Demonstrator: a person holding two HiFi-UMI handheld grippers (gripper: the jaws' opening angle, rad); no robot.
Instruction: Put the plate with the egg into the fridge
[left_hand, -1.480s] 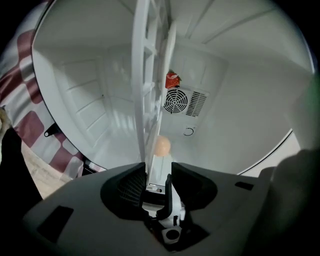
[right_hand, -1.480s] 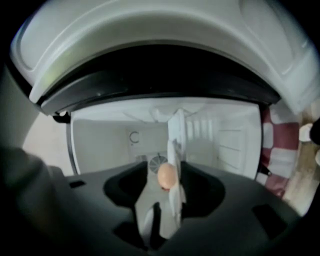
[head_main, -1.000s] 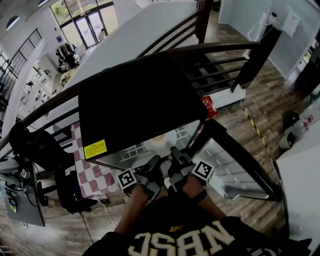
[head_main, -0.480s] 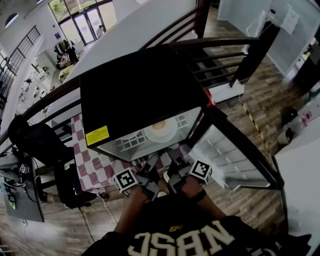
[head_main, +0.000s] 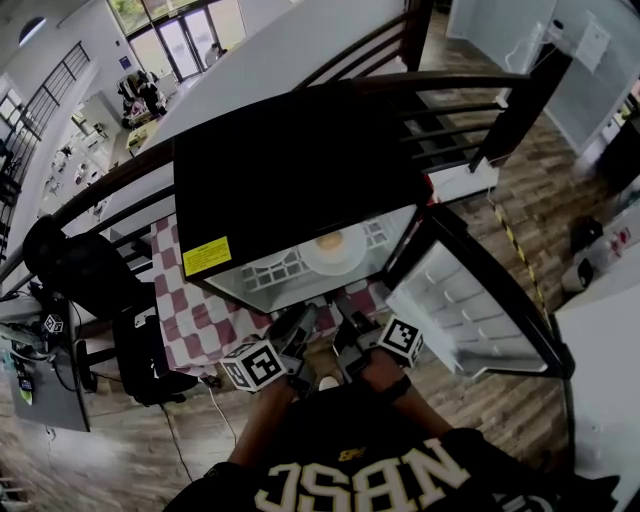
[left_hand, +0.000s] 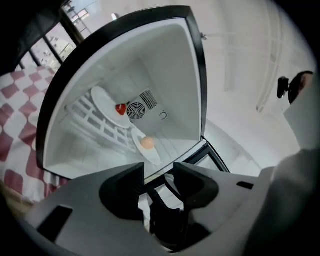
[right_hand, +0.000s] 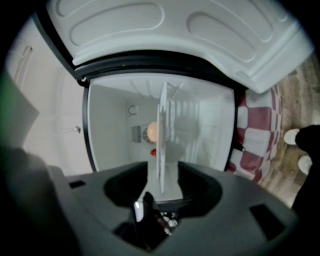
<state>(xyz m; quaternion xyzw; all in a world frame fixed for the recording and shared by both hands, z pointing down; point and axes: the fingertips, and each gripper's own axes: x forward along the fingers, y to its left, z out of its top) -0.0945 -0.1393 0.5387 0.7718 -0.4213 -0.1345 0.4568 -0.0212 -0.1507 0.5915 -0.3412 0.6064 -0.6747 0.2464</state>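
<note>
The plate (head_main: 348, 256) with the egg (head_main: 329, 240) sits on the white grid shelf (head_main: 268, 274) inside the open fridge (head_main: 290, 170), ahead of both your grippers and clear of them. Since a second ago you have drawn both back from the fridge mouth. Your left gripper (left_hand: 159, 169) stands spread and empty. The jaws of your right gripper (right_hand: 162, 172) are closing with nothing pinched between them.
</note>
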